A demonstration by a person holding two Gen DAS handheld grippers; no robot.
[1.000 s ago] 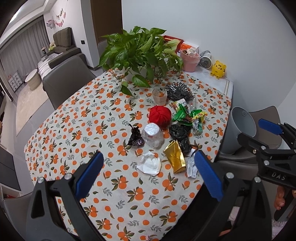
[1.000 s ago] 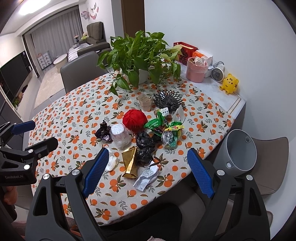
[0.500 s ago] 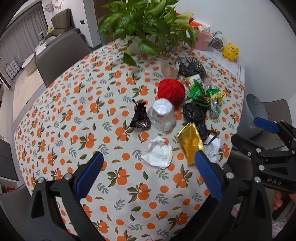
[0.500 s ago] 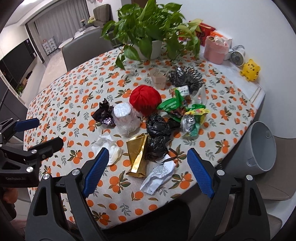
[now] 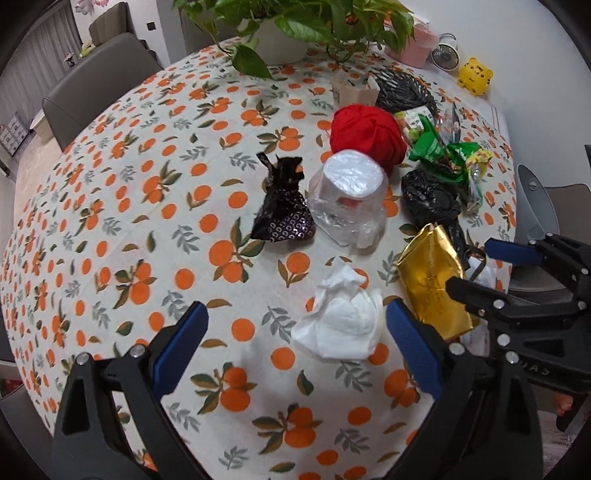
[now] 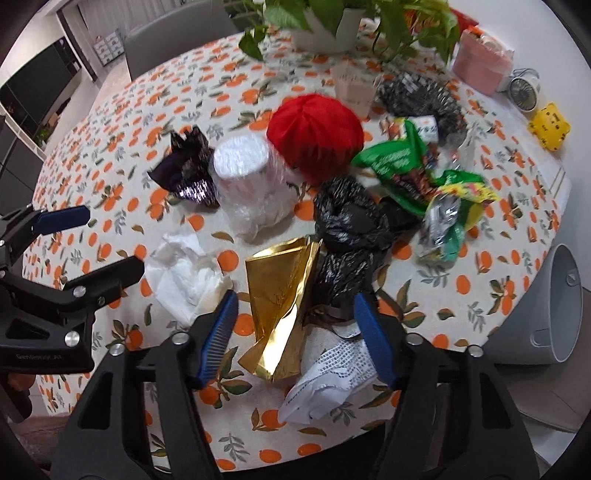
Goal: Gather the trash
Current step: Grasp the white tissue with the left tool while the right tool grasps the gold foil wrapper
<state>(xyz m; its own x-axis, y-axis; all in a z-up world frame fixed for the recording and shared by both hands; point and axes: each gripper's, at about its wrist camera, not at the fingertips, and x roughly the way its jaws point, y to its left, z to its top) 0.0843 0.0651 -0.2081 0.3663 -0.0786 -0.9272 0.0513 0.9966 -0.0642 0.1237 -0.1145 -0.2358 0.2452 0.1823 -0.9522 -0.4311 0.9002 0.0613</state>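
Trash lies on the orange-print tablecloth: a white tissue, a gold foil bag, a black bag, a dark patterned wrapper, a clear plastic cup, a red ball, green wrappers. My left gripper is open just above the table, the tissue near its right finger. My right gripper is open over the gold foil bag, with a crumpled receipt between its fingers. A grey bin stands off the table's right edge.
A potted plant, a pink container, a small fan, a yellow toy and a paper cup stand at the back. A black wire basket sits behind the red ball. Grey chairs surround the table.
Both grippers have moved down and forward toward the trash pile. The left now hangs by the tissue, the right over the gold bag. Both stay open.
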